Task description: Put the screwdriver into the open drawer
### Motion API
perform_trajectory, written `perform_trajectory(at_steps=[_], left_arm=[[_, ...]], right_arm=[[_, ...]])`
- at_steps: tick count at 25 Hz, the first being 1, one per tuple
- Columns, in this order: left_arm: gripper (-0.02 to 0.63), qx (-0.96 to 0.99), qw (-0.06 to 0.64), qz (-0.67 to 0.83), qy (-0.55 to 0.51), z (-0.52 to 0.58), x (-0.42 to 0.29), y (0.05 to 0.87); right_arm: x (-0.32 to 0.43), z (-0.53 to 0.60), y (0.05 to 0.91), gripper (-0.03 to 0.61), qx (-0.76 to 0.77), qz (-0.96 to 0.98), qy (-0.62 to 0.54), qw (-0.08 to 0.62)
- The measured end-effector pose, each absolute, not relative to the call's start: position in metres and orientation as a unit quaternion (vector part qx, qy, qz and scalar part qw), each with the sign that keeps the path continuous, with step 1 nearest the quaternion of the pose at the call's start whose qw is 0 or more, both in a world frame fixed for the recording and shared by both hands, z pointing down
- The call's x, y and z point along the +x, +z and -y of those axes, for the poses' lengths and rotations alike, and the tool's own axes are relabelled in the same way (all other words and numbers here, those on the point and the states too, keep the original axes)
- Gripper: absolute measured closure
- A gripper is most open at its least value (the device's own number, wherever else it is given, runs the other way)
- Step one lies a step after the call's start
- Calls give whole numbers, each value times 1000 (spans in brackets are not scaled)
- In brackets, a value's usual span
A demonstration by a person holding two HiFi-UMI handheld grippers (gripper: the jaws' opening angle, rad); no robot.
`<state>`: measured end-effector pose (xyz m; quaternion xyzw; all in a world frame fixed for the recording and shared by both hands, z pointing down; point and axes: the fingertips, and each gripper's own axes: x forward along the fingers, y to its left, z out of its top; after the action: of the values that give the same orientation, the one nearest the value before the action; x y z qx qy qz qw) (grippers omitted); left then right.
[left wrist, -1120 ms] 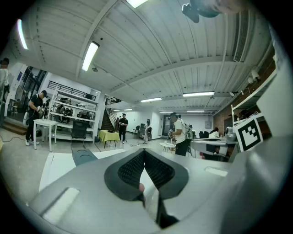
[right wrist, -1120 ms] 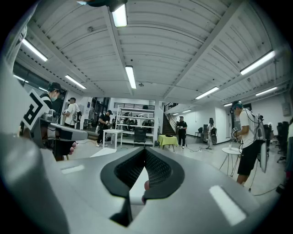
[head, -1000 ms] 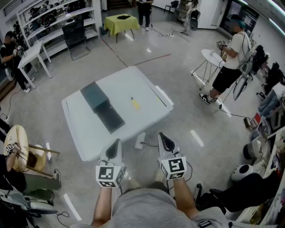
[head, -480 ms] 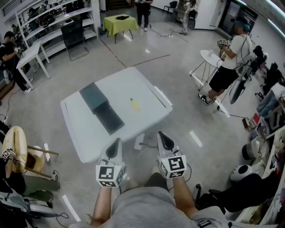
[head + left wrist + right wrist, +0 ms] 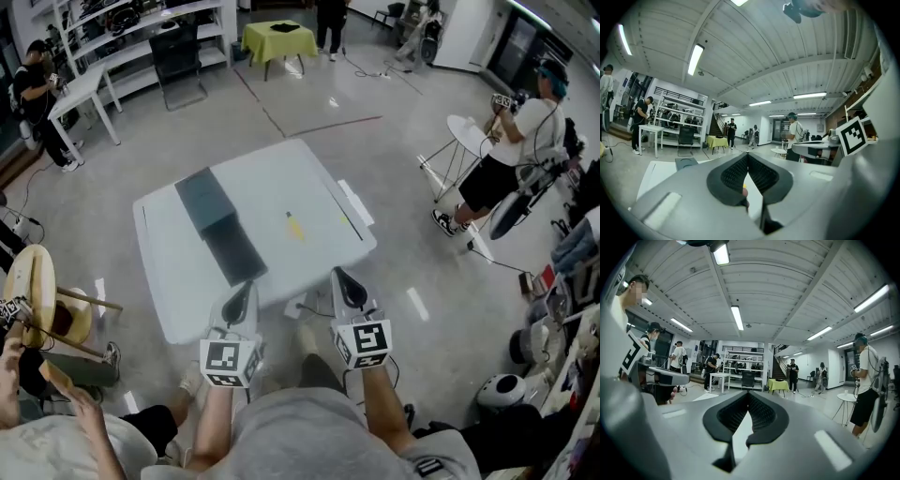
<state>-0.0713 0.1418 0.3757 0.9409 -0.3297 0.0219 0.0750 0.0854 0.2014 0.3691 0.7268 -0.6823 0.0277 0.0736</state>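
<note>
A small yellow screwdriver (image 5: 295, 226) lies on the white table (image 5: 309, 178), right of the middle. To its left stands a dark drawer unit (image 5: 202, 200) with its open drawer (image 5: 234, 251) pulled toward me. My left gripper (image 5: 239, 298) hovers at the table's near edge, just short of the drawer's front, shut and empty. The right gripper (image 5: 349, 286) is level with it at the same edge, below the screwdriver, also shut and empty. In the left gripper view the jaw tips (image 5: 747, 154) meet and the drawer unit (image 5: 686, 162) shows beyond. In the right gripper view the tips (image 5: 749, 407) touch.
A white strip (image 5: 354, 202) lies along the table's right edge. A person (image 5: 511, 155) stands by a small round table (image 5: 469, 131) at right. Another person's hands and a wooden stool (image 5: 37, 300) are at lower left. A yellow-green table (image 5: 278, 39) and shelves stand far back.
Both grippers have moved forward together and now reach the table's near edge. A person's hands and shoulder have come into view at the lower left.
</note>
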Motion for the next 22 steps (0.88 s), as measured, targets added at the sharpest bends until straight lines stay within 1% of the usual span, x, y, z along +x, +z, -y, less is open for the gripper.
perform_trajectory(at_steps=[7,22], left_arm=[[601,925,83,369,25,-93,-29,379],[601,888,130,436,68,-10,13,430]], right_arm=[[129,-127,380,575,688,720,46,80],[165,-13,438,575,616,772,108,111]])
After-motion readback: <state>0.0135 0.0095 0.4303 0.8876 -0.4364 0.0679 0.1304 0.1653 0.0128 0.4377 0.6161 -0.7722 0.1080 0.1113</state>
